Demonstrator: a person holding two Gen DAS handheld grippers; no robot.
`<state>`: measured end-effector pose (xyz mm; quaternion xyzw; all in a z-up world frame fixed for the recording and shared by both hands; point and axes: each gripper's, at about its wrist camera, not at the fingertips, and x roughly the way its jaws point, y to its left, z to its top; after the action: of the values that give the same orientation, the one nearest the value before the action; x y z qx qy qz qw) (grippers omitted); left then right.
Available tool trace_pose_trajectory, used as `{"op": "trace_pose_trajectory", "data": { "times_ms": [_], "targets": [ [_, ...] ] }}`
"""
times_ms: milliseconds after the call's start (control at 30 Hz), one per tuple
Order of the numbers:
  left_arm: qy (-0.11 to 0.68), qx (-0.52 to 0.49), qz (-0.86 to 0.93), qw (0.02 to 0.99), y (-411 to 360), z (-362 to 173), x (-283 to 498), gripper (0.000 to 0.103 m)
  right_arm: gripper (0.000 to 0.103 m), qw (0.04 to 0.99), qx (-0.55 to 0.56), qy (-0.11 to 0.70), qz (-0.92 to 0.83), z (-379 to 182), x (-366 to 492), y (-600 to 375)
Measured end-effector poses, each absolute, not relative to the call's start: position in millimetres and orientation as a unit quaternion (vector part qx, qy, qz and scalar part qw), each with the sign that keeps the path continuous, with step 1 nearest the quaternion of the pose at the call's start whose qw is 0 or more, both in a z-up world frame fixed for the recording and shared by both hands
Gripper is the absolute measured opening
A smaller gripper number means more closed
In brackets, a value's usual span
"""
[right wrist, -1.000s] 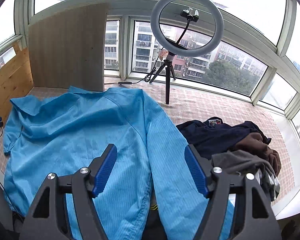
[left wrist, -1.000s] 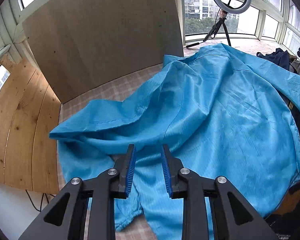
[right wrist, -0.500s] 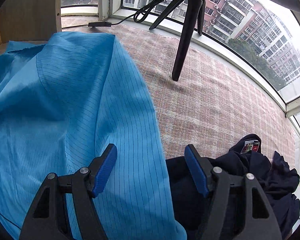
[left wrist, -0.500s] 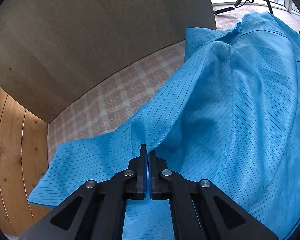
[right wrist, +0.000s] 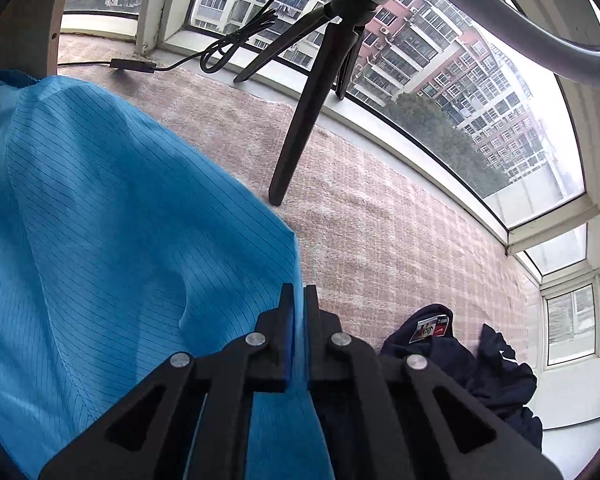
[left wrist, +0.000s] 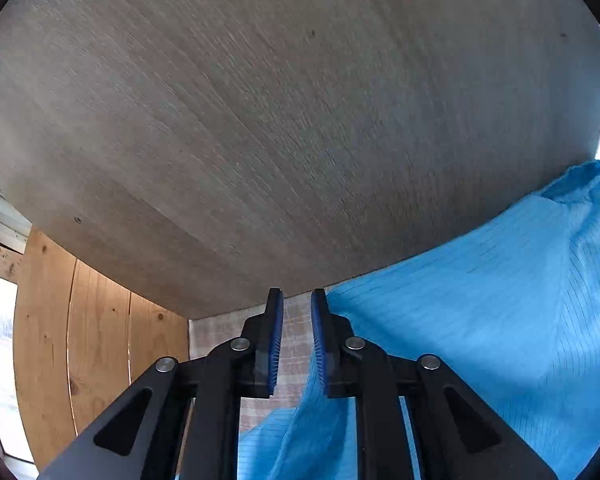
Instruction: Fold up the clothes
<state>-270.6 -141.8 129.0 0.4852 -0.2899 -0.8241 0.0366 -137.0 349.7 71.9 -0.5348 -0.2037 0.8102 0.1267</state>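
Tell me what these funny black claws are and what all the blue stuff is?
The claws are grabbers with two fingers each; a person holds one in each hand. A camera on each looks along its fingers, so each picture comes from one grabber. The blue stuff is a blue garment spread on a checked cloth, ready for folding. The right gripper is pinched shut on its edge. The left gripper is open a little, with a big wooden board close in front. A dark clothes pile and a tripod stand nearby.
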Motion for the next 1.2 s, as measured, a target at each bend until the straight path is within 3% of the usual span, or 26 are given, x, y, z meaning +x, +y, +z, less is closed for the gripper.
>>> {"op": "trace_pose_trajectory", "data": {
  "times_ms": [133,267,500,600,700,800,867,1000,1067,1100,1200],
  "targets": [
    [-0.302,0.463,-0.833,0.033,-184.9,167.1,-215.5,0.029,0.014,0.132,-0.520,-0.194,0.821,91.4,-130.8,347.1],
    [-0.247,0.476,-0.842,0.056,-251.1,188.7,-151.5,0.038,0.014,0.111,-0.499,-0.149,0.846,125.3,-117.1,338.4],
    [-0.115,0.534,-0.837,0.041,-311.8,136.0,-28.3,0.038,0.024,0.014,-0.482,-0.042,0.875,171.9,-75.2,279.0],
    [-0.129,0.567,-0.814,-0.009,-290.8,97.0,19.9,0.038,0.025,-0.038,-0.490,-0.008,0.871,174.0,-48.9,238.0],
    [-0.165,0.574,-0.800,-0.057,-270.3,74.5,53.7,0.039,0.025,-0.071,-0.499,-0.032,0.863,162.0,-21.0,187.8],
    [-0.201,0.578,-0.784,-0.105,-249.8,52.1,87.5,0.046,0.025,-0.108,-0.519,-0.036,0.847,141.3,-1.1,147.7],
    [-0.230,0.563,-0.785,-0.118,-240.7,43.8,91.9,0.054,0.025,-0.118,-0.533,-0.038,0.837,128.7,6.1,128.4],
    [-0.272,0.539,-0.789,-0.113,-234.1,30.4,76.4,0.056,0.025,-0.133,-0.552,-0.040,0.822,113.4,19.0,100.4],
    [-0.262,0.538,-0.792,-0.121,-238.2,28.9,70.4,0.036,0.025,-0.139,-0.559,-0.040,0.817,110.5,24.5,90.1],
    [-0.256,0.544,-0.791,-0.117,-242.2,28.0,66.9,0.007,0.025,-0.139,-0.560,-0.043,0.815,109.6,26.9,85.8],
    [-0.216,0.539,-0.810,-0.087,-268.4,48.0,62.9,0.008,0.025,-0.140,-0.560,-0.052,0.815,109.3,34.6,73.4]
  ]
}}
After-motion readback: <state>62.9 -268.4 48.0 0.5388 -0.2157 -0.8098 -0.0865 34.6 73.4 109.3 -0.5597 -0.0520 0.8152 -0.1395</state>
